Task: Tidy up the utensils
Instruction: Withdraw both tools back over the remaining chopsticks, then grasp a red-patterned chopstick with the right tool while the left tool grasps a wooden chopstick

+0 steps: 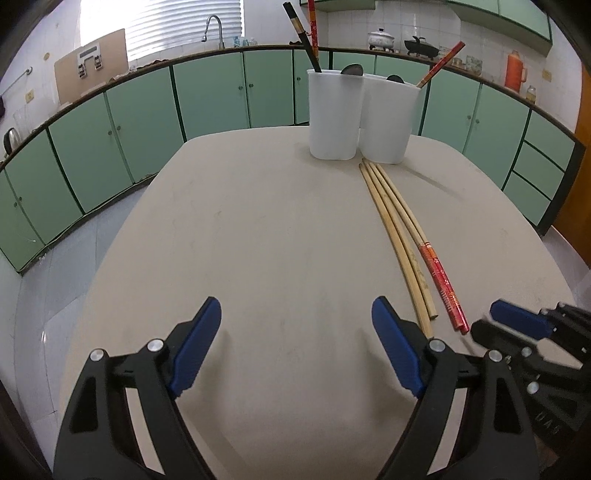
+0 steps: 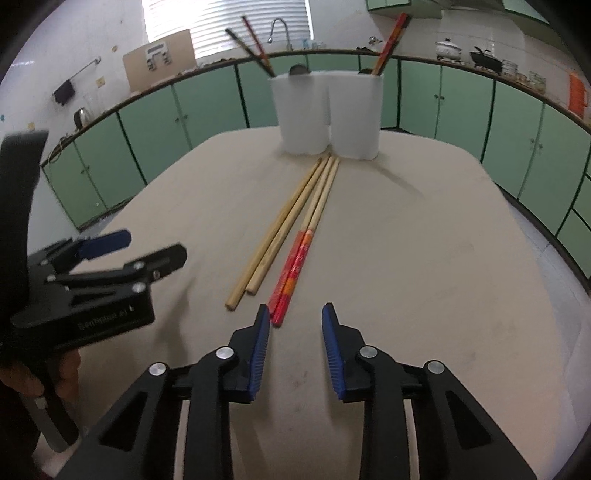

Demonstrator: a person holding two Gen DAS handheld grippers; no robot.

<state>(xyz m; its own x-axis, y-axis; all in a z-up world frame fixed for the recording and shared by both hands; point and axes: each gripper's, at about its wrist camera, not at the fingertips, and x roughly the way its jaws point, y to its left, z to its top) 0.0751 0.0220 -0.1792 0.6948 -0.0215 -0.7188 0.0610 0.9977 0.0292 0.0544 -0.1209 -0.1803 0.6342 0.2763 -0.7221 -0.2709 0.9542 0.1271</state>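
Two plain wooden chopsticks and two red-handled chopsticks lie side by side on the beige table, tips toward two white holders. The left holder has a black and a red chopstick and a spoon; the right holder has a red chopstick and a spoon. My left gripper is open and empty, left of the chopsticks. My right gripper is open, just short of the red handle ends.
Green cabinets run around the room behind the table. The counter carries a faucet, a cardboard box, pots and an orange thermos. The table's far edge lies right behind the holders.
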